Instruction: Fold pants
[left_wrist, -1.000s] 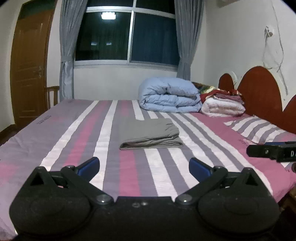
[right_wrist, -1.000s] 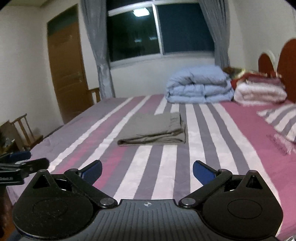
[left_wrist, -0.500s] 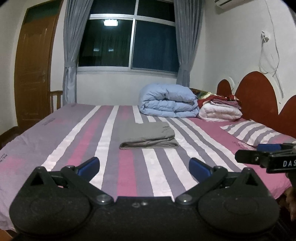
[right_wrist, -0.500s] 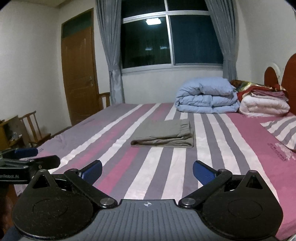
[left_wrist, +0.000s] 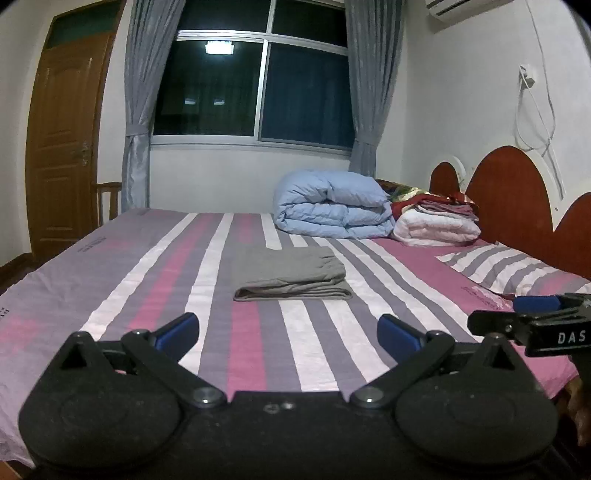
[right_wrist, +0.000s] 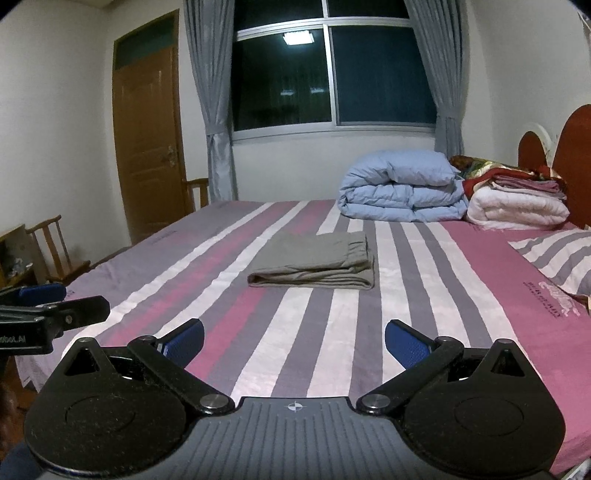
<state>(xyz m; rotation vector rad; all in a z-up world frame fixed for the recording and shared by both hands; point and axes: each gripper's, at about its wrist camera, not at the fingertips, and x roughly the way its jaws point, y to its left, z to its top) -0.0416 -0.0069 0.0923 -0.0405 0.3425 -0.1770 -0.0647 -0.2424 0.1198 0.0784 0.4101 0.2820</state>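
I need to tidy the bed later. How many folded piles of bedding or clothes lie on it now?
3. The grey pants lie mid-bed. The blue duvet lies at the far edge. The white and red pile is beside it, near the headboard. More may be out of view.

Striped bed (left_wrist: 258, 354) bare all around folded pants (left_wrist: 291, 273); blue duvet (left_wrist: 332, 206) and blanket stack (left_wrist: 436, 221) block far right corner.

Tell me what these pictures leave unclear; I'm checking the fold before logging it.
- Pants: underside and inner layers, hidden by the top fold in both views.
- Sheet print: too small and blurred in the right view.
- Right hand-held gripper: cut off by the left view's edge.
- Bedding stack partly hidden behind the duvet.
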